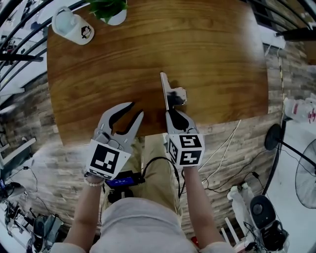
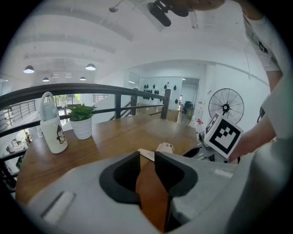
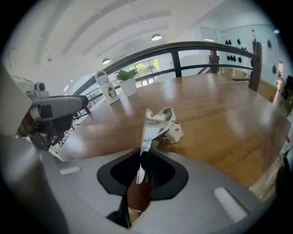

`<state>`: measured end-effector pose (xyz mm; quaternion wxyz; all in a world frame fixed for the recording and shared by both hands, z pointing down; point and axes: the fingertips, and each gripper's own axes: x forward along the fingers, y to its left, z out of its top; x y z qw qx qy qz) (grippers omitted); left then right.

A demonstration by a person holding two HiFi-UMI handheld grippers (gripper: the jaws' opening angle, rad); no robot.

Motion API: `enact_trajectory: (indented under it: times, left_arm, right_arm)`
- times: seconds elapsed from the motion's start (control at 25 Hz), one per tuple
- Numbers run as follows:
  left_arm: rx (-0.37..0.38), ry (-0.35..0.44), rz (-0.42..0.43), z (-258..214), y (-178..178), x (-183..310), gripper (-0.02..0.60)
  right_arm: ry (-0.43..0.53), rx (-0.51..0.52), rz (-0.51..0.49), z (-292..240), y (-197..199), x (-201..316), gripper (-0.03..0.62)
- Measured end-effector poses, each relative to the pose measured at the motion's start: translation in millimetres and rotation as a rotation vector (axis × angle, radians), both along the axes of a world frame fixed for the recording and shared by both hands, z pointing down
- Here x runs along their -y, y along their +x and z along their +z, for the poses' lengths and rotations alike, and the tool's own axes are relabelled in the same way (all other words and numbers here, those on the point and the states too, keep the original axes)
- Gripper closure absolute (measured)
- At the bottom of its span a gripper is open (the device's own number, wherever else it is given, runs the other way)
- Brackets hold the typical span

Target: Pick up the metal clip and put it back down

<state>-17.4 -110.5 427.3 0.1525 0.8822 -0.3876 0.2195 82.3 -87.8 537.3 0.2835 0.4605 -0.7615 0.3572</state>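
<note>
Jaws of the right gripper [image 3: 143,161] are pressed together on the long flat arm of the metal clip [image 3: 159,122], pinching that strip edge-on. The rest of the clip sticks out past the tips, with its folded spring end and a small tab with a hole leaning to the right. From my head view the clip is over the wooden table [image 1: 207,44], close to the near edge and a little right of centre. I cannot tell whether its underside touches the wood or hangs just above it.

The left gripper [image 1: 134,111] is low over the same near edge, just to the left of the right one. Its fingers are spread, with nothing between them. In the left gripper view I see only bare tabletop through the gap, and the clip shows beyond the tips, apart from them.

At the far left corner of the table stands a white bottle [image 1: 74,27] with a penguin picture. A potted plant [image 1: 112,11] is beside it, and both are well away from the clip.
</note>
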Motion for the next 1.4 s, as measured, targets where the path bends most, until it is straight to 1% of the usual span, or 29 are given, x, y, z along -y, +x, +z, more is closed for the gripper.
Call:
enact_trajectory:
  times: [0.08,0.24,0.44,0.52,0.64,0.68,0.8,0.92,1.04,1.24,1.28,1.4]
  left_arm:
    - [-0.009,-0.014,-0.007,3,-1,1,0.492]
    - [-0.013,-0.021,0.006,7,2,5,0.492]
    - [-0.008,-0.017,0.014,10,5,12,0.492]
    - [-0.029,-0.040,-0.015,14,2,17,0.492]
    - [-0.091,-0.090,-0.079,17,-1,27,0.492]
    - [-0.096,-0.095,-0.087,18,-1,30,0.492]
    - [-0.085,-0.097,-0.077,24,4,35,0.492]
    - [-0.137,-0.131,-0.083,30,12,41,0.492]
    - [-0.193,-0.186,-0.109,36,17,46,0.483]
    - [-0.310,-0.258,-0.154,41,24,57,0.457]
    - [-0.322,-0.267,-0.156,42,25,59,0.451]
    - [-0.326,-0.282,-0.149,46,30,63,0.448]
  right_arm:
    - [-0.005,0.022,0.016,0,0,1,0.525]
    - [0.009,0.026,0.020,-1,0,3,0.548]
    - [0.012,0.048,0.037,-3,1,3,0.554]
    - [0.011,0.055,0.041,-2,1,3,0.554]
    - [0.011,0.067,0.049,-3,3,2,0.555]
    - [0.012,0.072,0.051,-4,4,2,0.556]
    - [0.019,0.085,0.048,-4,6,0,0.556]
    - [0.027,0.094,0.049,-5,8,0,0.556]
    - [0.044,0.102,0.048,-9,10,2,0.556]
    - [0.066,0.121,0.038,-15,11,3,0.557]
    - [0.071,0.123,0.037,-16,11,3,0.557]
    - [0.087,0.137,0.044,-21,13,4,0.557]
